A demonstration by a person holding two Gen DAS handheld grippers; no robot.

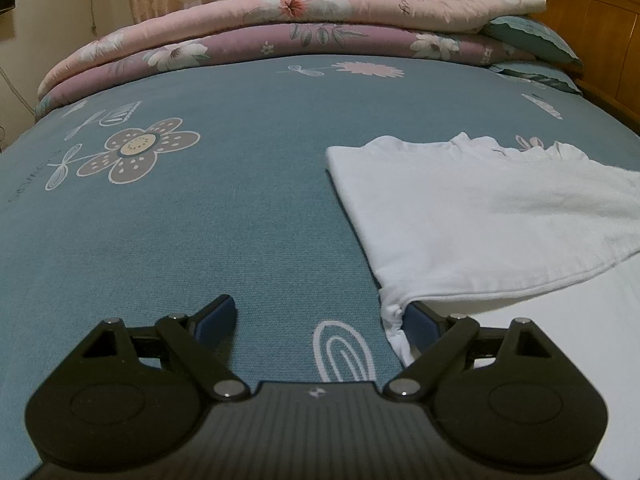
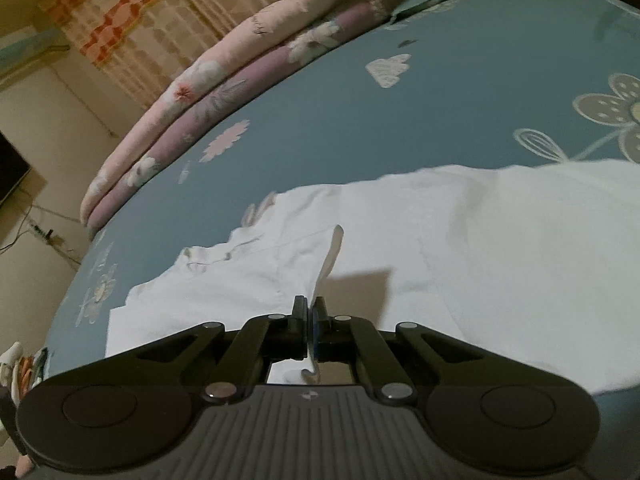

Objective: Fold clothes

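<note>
A white T-shirt lies partly folded on the blue flowered bed sheet. In the left wrist view my left gripper is open wide, low over the sheet. Its right finger touches a bunched corner of the shirt, and its left finger rests over bare sheet. In the right wrist view the shirt spreads ahead. My right gripper is shut on a raised fold of the shirt's edge, which stands up between the pads.
Folded pink and purple flowered quilts are stacked along the far side of the bed. A pillow and the wooden headboard are at the far right. A curtain hangs behind. Cables lie on the floor.
</note>
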